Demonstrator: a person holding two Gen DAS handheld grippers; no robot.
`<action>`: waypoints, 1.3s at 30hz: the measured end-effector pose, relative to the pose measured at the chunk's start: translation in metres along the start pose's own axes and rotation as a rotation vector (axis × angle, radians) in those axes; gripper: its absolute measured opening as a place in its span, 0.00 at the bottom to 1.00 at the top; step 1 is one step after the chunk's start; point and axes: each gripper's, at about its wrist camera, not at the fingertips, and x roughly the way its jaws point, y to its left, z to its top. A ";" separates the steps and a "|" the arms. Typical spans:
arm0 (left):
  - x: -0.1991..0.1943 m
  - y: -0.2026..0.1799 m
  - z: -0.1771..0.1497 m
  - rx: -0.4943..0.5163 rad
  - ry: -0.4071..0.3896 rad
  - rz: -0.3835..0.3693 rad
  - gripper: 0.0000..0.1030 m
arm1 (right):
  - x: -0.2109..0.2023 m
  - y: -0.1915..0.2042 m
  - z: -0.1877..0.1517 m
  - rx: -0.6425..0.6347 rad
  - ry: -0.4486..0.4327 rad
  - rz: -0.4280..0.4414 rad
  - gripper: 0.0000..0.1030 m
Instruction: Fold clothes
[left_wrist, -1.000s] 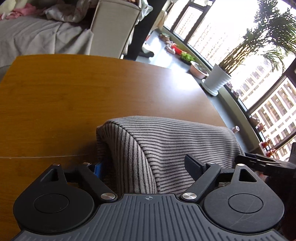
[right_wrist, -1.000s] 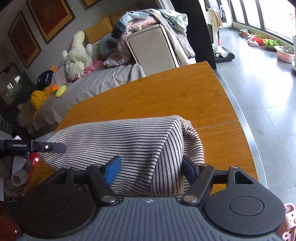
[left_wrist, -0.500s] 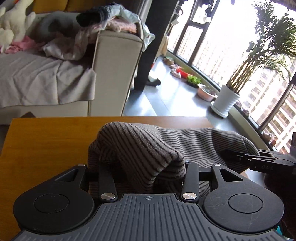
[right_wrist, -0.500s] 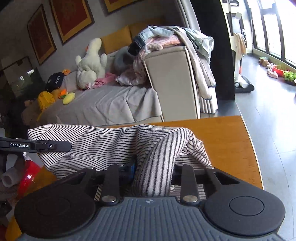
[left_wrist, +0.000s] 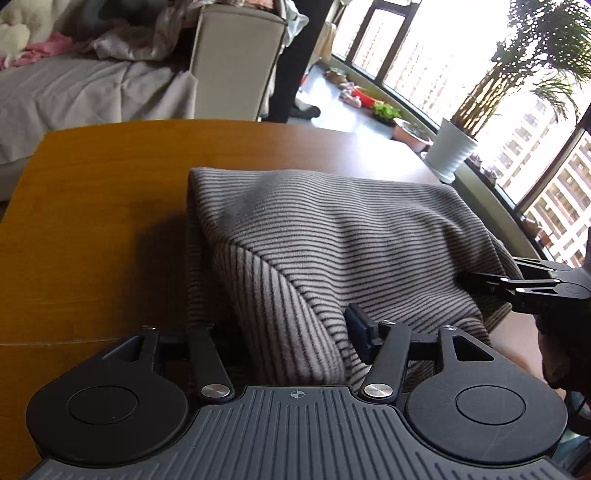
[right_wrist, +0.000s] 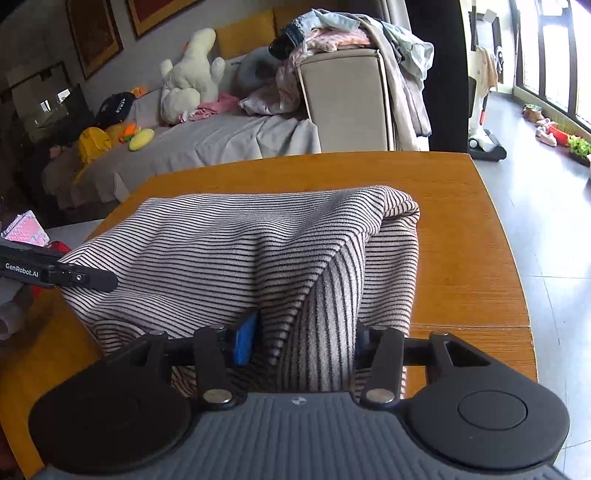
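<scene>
Only our right view shows the plush toy. The striped cloth lies sideways between us; both tongs spread apart around its ends.

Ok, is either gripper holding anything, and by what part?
Nothing looks clamped: left gripper and right gripper are both open, with the striped garment's near folded edge lying loose between their fingers.

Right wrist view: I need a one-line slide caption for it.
Right gripper open around a bunched fold of the striped garment on the wooden table, left gripper at its far side.
</scene>
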 end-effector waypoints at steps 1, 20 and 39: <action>-0.008 0.000 0.002 0.015 -0.016 0.025 0.67 | -0.002 0.000 0.001 -0.002 -0.002 -0.009 0.60; 0.005 -0.043 -0.001 -0.013 0.046 -0.225 0.72 | 0.038 0.000 0.052 -0.173 -0.075 -0.104 0.37; 0.078 -0.017 0.068 -0.034 -0.039 -0.109 0.73 | -0.017 0.014 -0.018 -0.074 -0.034 -0.011 0.47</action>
